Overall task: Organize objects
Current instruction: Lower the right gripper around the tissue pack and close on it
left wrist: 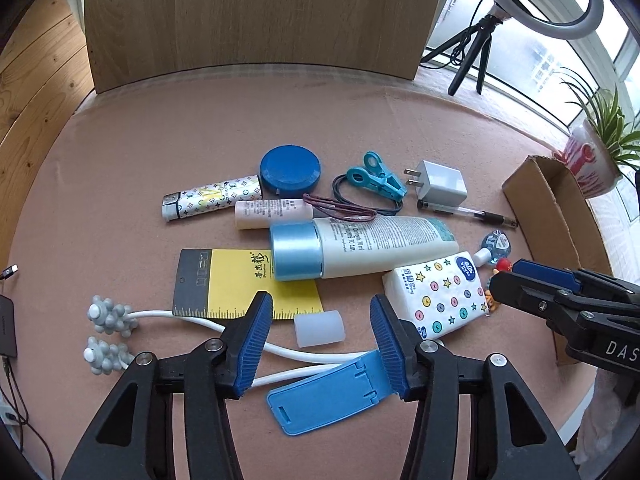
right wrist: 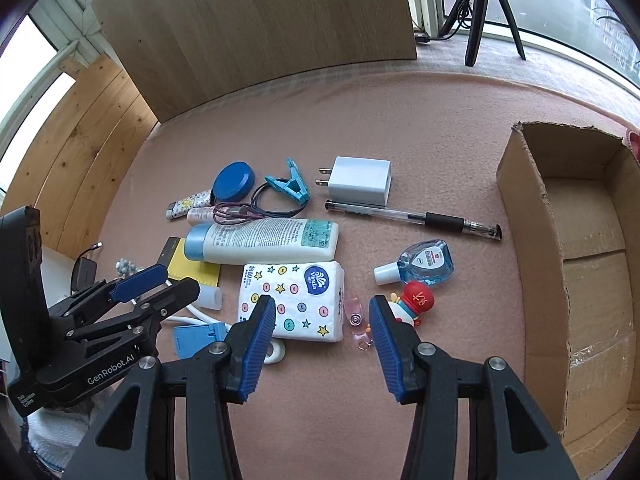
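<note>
The things to be sorted lie in a loose heap on the pink felt-covered table [right wrist: 420, 128], none yet inside the open brown cardboard box [right wrist: 532, 240], which stands empty at the right edge. Nearest the right gripper [right wrist: 322, 322] are the white tissue packet printed with stars and dots [right wrist: 294, 300], a small clear pink keyring tag [right wrist: 356, 322] and a red-capped toy figure [right wrist: 412, 304]; its jaws are spread wide and hold nothing, with the tag and the packet's corner lying between them. The left gripper [left wrist: 320, 320] is likewise wide open and empty, poised over a short translucent white plastic cap [left wrist: 319, 328] and a folded blue plastic phone stand [left wrist: 328, 396], with the white cord of a grey knobbed massager [left wrist: 112, 316] running under its fingers. Farther back lie a large white tube with a pale blue cap [left wrist: 352, 246], a clear ballpoint pen [right wrist: 412, 220], a white plug charger [right wrist: 358, 180] and a small blue bottle [right wrist: 424, 260]. The likely trouble is crowding: closing the right jaws here could pinch the tag and packet together or nudge the toy, and the left could snag the cord and drag its neighbours.
</note>
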A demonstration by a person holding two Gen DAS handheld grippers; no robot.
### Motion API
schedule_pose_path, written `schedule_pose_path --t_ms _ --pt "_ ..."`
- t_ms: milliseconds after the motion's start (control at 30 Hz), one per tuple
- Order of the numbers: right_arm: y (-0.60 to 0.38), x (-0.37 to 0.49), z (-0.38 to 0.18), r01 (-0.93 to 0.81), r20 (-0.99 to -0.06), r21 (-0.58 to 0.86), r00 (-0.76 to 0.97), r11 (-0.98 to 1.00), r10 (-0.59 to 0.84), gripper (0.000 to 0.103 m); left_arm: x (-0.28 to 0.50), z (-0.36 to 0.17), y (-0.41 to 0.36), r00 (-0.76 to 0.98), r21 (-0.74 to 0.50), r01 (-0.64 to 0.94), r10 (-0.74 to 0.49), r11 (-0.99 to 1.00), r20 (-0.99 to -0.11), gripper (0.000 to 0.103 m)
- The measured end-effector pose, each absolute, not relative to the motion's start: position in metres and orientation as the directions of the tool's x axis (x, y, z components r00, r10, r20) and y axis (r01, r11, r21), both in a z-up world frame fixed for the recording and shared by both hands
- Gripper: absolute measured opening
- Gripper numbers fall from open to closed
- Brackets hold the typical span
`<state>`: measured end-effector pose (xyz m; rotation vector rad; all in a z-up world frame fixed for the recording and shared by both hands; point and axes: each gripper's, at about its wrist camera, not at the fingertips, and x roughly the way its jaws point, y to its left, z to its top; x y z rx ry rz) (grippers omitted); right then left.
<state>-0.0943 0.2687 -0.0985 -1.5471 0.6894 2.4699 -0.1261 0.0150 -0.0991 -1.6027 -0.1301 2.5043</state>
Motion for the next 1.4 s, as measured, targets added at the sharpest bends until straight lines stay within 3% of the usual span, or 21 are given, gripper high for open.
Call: schedule_pose_path --t_ms 400,467,1000,1400 --pt "0.286 -0.147 -0.135 -0.382 -0.91 0.357 -0.347 -0.852 -0.226 0.043 -0.149 -0.128 0.033 -0.329 -0.196 -0.145 0.234 -0.97 -0.915 0.053" --pt "0.287 -0.151 -0.142 -0.385 -0.911 0.367 -0.333 -0.847 -0.244 0.043 -0.147 -0.128 0.039 -0.316 -0.201 -0.171 0.247 -0.964 -0.916 0.046" --pt "0.284 -0.11 -0.14 -0.375 -0.894 0.432 -0.298 -0.82 -0.335 0.039 -0.111 -0.124 0.045 -0.278 -0.223 -0.298 0.307 -0.928 -0.91 0.046" --pt "0.273 -0.093 -0.115 -0.35 -0.894 0.398 -0.356 -0.848 -0.272 0.039 -0.071 -0.122 0.027 -0.221 -0.195 -0.375 0.292 -0.906 -0.931 0.046"
